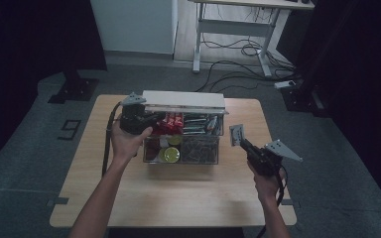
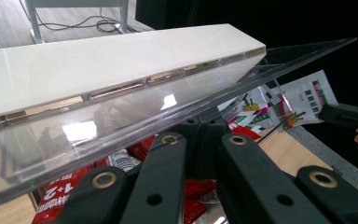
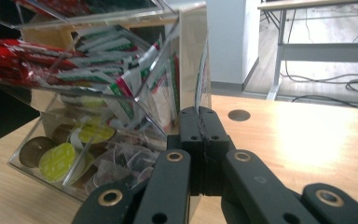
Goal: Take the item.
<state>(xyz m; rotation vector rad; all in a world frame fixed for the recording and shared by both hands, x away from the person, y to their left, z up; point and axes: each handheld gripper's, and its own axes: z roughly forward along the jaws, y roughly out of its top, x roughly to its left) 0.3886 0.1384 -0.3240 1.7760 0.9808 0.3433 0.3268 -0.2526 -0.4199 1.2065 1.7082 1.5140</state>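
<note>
1. Holding the hinged lid [image 2: 121, 60] of the clear organizer box [image 1: 181, 148] up from below, our left claw [image 2: 196, 140] has its jaws pressed together with nothing between them; the lid's clear pane rests just above the jaw tips.
2. Our right claw [image 3: 199, 126] is also shut and empty, its tips just beside the box's right-hand wall, in the high view [image 1: 236, 135] near the counter's [image 1: 178, 198] right edge.
3. We judge the step in hand to be opening the box and keeping it open. Next, the right claw must spread its jaws and reach over the wall for something inside, while the left keeps the lid steady.
4. The box sits toward the far edge of the counter, at its middle. It is hard, glossy clear plastic with straight dividers; the lid carries a smooth white rectangular bar.
5. Inside lie crinkly red and white sachets [image 3: 135, 79], round foil-topped pods [image 3: 58, 161] in yellow-green and brown, and translucent tea bags [image 3: 121, 163].
6. The counter is pale matte wood.
</note>
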